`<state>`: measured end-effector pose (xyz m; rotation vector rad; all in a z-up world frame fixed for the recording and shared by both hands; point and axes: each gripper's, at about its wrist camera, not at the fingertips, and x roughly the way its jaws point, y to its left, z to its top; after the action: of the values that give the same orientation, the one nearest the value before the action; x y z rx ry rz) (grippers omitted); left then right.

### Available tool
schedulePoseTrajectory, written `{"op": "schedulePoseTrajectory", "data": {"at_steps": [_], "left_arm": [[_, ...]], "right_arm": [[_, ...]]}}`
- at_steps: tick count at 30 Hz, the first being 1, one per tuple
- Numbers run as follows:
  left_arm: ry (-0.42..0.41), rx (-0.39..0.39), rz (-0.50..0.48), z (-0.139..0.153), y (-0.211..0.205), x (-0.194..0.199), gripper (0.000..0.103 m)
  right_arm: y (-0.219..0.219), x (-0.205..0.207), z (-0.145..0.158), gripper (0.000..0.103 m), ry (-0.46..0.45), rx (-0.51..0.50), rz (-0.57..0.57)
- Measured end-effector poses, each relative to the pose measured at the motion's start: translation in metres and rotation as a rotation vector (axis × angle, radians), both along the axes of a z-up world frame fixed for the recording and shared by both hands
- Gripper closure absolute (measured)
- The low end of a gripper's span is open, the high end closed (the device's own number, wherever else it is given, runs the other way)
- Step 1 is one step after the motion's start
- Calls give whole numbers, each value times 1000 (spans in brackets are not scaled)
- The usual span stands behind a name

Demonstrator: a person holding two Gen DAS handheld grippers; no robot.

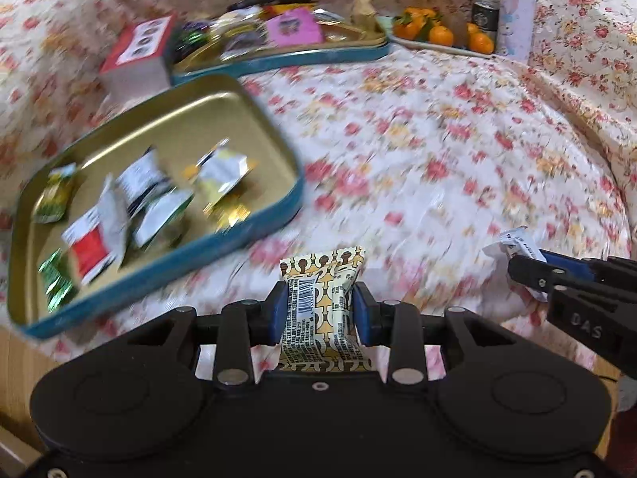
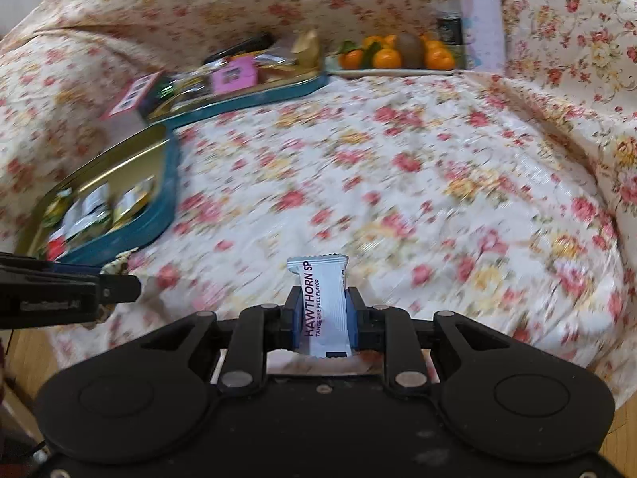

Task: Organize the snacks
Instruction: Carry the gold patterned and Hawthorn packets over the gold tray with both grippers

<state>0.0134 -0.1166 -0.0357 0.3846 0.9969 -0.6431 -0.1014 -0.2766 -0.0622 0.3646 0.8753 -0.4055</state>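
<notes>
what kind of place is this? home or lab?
Most likely a home, on a bed or sofa: a soft floral quilt covers everything, with snack-filled tins, a plate of tangerines and a lilac bottle set on it. Wood floor shows at the edge.

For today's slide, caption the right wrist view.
Right tool grips a white hawthorn snack packet above the floral cloth.

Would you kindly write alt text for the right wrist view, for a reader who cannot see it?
The right tool grips a white hawthorn snack packet upright over a floral bedspread. To the left lies a teal tin tray holding wrapped snacks, with the left tool at the frame's left edge; tangerines and a lavender bottle sit behind.
</notes>
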Motion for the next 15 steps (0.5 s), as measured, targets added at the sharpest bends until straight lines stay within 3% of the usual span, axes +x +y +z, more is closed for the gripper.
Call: {"op": "schedulePoseTrajectory", "data": {"at_steps": [9,15], "left_arm": [[-19,26,95,-5,64,-17,60],[-77,-4,191,14,101,2,60]], "right_arm": [[60,-4,5,80,32,62,171],[98,13,15,80,22,79,278]]}}
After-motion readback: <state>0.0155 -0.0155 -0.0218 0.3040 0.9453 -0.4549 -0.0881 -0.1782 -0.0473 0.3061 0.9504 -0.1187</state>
